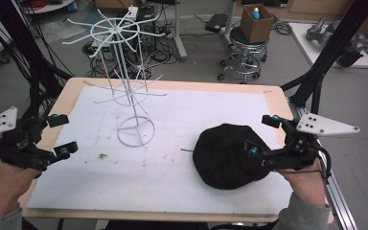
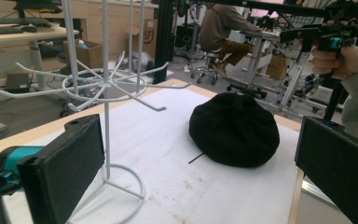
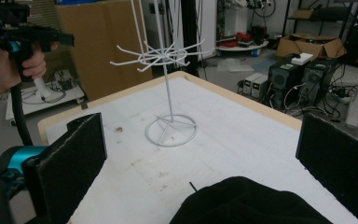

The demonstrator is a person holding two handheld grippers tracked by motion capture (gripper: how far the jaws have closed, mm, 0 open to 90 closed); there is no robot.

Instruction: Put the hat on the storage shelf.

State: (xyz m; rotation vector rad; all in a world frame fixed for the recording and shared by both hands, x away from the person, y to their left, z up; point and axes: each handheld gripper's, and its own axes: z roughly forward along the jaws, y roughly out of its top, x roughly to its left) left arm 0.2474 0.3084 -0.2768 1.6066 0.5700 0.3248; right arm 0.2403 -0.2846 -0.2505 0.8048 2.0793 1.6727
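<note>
Two grippers hover with jaws spread wide and empty: the left gripper (image 1: 63,135) at the table's (image 1: 172,191) left edge, the right gripper (image 1: 263,135) just over the black hat (image 1: 225,155) lying right of the white wire rack (image 1: 135,129).

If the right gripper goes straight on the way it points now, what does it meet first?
Probably the black hat, lying just ahead of and below the open right gripper. If it passed above the hat, next would be the white wire rack.
</note>
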